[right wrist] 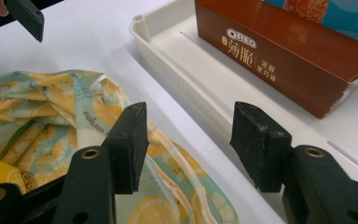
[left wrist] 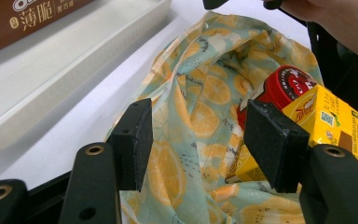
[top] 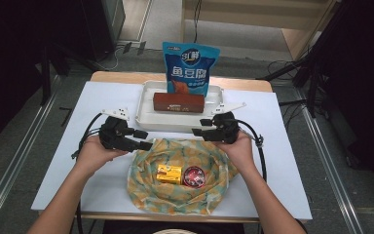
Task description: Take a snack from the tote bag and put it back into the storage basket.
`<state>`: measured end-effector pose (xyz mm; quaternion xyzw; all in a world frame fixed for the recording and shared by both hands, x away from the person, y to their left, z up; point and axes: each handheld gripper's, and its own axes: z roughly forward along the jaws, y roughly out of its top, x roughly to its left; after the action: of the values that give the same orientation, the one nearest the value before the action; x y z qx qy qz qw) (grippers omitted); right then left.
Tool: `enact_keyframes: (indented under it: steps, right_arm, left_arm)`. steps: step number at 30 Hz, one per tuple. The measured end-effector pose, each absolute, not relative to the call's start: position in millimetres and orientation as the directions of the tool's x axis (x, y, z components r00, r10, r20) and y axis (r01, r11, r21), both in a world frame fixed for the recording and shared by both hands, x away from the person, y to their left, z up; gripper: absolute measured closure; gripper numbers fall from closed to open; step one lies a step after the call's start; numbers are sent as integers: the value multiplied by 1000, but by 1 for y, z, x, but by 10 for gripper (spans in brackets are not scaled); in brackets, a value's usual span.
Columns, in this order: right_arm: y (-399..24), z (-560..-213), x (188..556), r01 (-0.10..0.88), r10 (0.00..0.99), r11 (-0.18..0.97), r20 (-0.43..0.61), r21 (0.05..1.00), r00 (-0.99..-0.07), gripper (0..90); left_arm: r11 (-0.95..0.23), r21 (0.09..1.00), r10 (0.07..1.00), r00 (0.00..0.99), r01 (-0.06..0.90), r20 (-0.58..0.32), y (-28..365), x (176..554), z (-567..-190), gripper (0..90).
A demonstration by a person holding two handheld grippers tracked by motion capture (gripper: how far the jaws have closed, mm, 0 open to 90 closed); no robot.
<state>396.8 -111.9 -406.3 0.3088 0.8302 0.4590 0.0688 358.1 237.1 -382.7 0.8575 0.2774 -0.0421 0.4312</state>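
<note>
yellow-and-green cloth with an orange-slice print lies bunched on the white desk (top: 58, 161) — it looks like a soft bag (top: 180, 192) spread wide at its mouth. inside it sit a yellow carton (top: 169, 173) and a round red tin (top: 194, 176), touching each other. behind the bag, a white tray (top: 146, 114) holds a brown biscuit box (top: 178, 103) and a blue snack pouch (top: 189, 68) that stands upright at the back.

the left gripper (top: 146, 140) hovers at the bag's left rim with its jaws apart and nothing pinched; in the left gripper view the cloth and the carton lie beyond the pads, not between them. the right gripper (top: 200, 126) hangs at the bag's far right rim, just beside the tray, jaws also apart and empty.

judging by the layout, the unpacking is about half done — two items stand in the tray, two are left in the bag. what remains seems to be reaching in for the carton and the tin and setting them in the tray's free space.
</note>
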Motion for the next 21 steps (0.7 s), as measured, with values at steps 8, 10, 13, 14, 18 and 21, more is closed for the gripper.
enact_keyframes:
  steps: [8, 10, 13, 14, 18, 21]
  right_arm:
    - [-119, -404, 390, 453, 582, 368, 179, 812, -793, 460]
    - [-120, -404, 390, 454, 582, 365, 181, 813, -793, 457]
    - [-122, -405, 390, 457, 585, 367, 180, 810, -790, 452]
    - [-122, -405, 390, 458, 585, 367, 182, 810, -790, 451]
    - [-123, -407, 392, 468, 591, 362, 190, 806, -784, 449]
    - [-120, -409, 393, 465, 587, 368, 186, 805, -788, 450]
  left_arm:
    - [-483, 719, 430, 850, 500, -303, 233, 352, -381, 427]
    - [-487, 720, 426, 854, 494, -298, 232, 351, -380, 427]
    - [-491, 722, 418, 859, 488, -296, 229, 348, -378, 427]
    - [-494, 722, 414, 861, 484, -294, 228, 347, -378, 427]
    - [-496, 726, 405, 866, 477, -293, 225, 343, -377, 427]
    - [-503, 727, 399, 872, 468, -285, 223, 338, -375, 427]
